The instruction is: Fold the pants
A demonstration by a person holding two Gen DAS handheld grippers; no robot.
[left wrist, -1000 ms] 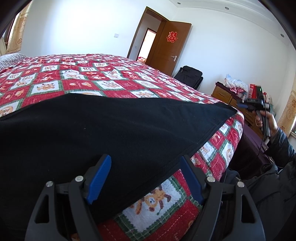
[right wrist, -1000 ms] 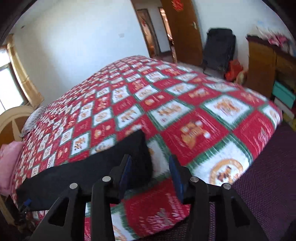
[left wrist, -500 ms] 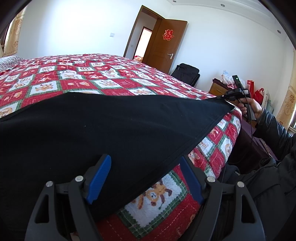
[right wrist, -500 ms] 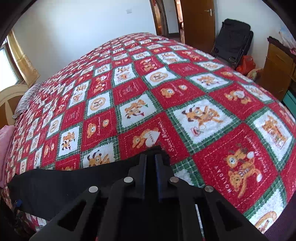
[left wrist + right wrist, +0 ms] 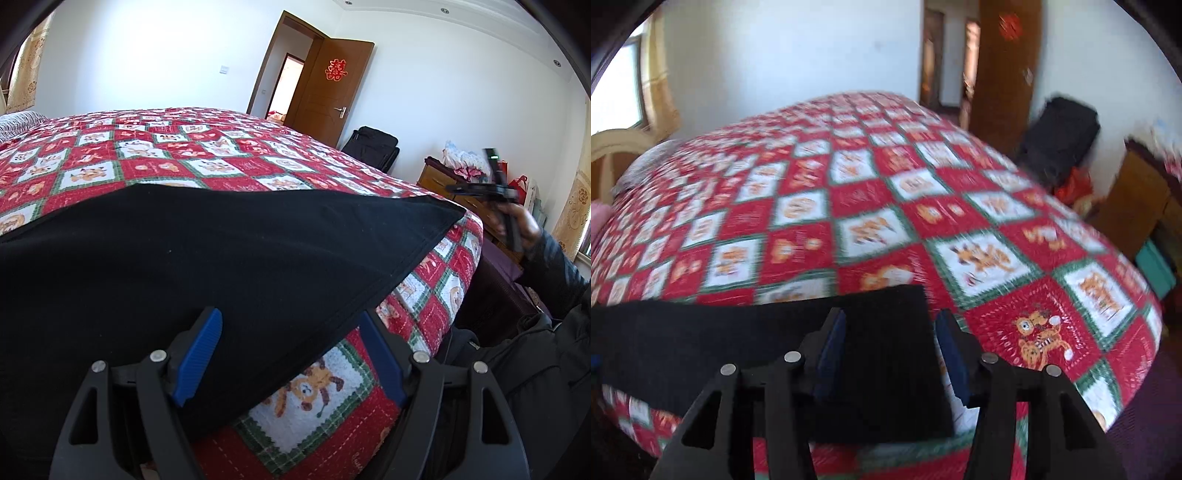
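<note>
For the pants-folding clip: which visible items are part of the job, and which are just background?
Job:
- black fabric pants
- left tool, open
- right tool, opening, off the pants
- red-and-white checked quilt beneath

Background:
- brown wooden door
- black bag
- wooden dresser

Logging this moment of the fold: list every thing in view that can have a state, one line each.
black pants: spread flat along the near edge of the bed, not held.
left gripper: jaws open, over the pants' edge, not pressing it.
right gripper: jaws opening, the pants' end below them, not gripped.
quilt: spread smooth over the bed.
door: open.
</note>
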